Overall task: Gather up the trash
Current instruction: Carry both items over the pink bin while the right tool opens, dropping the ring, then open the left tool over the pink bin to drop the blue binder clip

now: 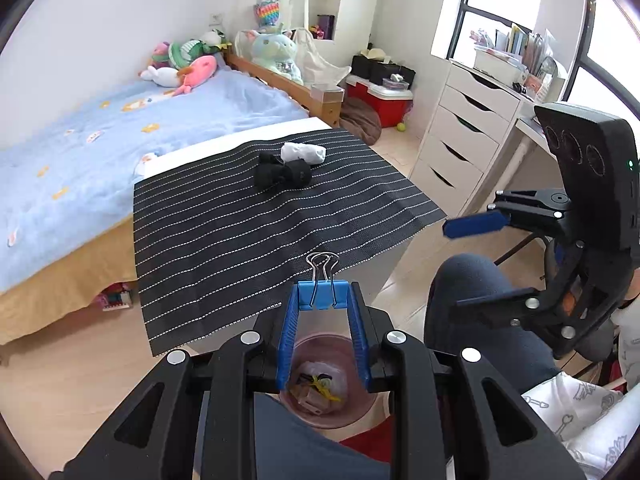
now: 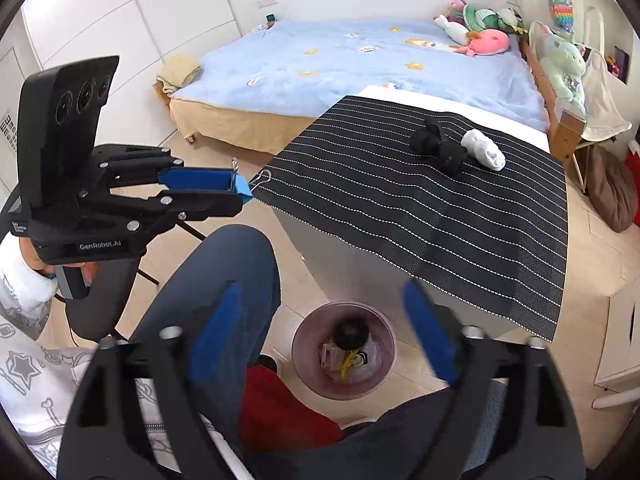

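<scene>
My left gripper (image 1: 322, 300) is shut on a blue binder clip (image 1: 320, 294), held above the near edge of the black striped mat (image 1: 248, 232); the right wrist view shows the same clip (image 2: 242, 192). My right gripper (image 2: 322, 288) stands open with nothing between its fingers, right over a pink trash bin (image 2: 298, 344) on the floor. A dark round object (image 2: 351, 331) lies blurred on top of the paper scraps in the bin. Two dark bundles (image 1: 280, 174) and a white roll (image 1: 303, 153) lie on the mat's far side.
A person's knee in dark trousers (image 2: 224, 264) sits left of the bin, with something red (image 2: 280, 408) beside it. A bed with a blue blanket (image 2: 340, 60) stands behind the table. White drawers (image 1: 460, 136) stand to the right.
</scene>
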Motion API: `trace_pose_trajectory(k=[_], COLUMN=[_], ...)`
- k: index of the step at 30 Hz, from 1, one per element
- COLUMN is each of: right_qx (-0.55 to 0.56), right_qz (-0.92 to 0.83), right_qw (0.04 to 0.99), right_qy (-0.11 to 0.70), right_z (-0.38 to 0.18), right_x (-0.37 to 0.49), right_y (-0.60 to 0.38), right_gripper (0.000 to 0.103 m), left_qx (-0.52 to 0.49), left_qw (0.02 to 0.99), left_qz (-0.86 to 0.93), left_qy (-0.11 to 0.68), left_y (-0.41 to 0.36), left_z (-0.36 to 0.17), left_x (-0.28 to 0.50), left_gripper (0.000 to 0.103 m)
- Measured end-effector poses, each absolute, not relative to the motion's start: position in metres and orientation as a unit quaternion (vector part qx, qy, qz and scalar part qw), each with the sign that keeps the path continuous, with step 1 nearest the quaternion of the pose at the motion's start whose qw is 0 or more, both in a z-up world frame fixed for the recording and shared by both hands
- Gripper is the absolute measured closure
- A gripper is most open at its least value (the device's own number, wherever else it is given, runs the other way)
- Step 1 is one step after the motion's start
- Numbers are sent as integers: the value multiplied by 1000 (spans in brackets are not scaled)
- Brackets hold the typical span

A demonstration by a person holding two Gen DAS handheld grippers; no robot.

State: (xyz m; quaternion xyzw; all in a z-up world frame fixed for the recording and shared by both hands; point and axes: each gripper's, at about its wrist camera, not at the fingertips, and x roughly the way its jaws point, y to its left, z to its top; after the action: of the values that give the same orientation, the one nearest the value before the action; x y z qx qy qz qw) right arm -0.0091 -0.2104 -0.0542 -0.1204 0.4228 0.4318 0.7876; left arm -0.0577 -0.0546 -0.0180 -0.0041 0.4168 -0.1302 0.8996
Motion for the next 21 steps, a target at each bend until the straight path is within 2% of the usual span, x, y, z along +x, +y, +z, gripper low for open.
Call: trace_pose_trajectory(k=[5, 21], right_qx=[-110, -91], right_qz=[425, 392], right_qw=[792, 817], right_qy=[423, 413], right_z=[-53, -46], right_x=[-7, -2], right_y=[-215, -232], right_gripper=[10, 8], left_qx=[-6, -2], left_qw=[897, 889], left_qz=[-137, -154], left_qy=[420, 432], left_y=[-56, -68], left_z=[-20, -27], left_x=[-58, -57], left_gripper=[78, 78])
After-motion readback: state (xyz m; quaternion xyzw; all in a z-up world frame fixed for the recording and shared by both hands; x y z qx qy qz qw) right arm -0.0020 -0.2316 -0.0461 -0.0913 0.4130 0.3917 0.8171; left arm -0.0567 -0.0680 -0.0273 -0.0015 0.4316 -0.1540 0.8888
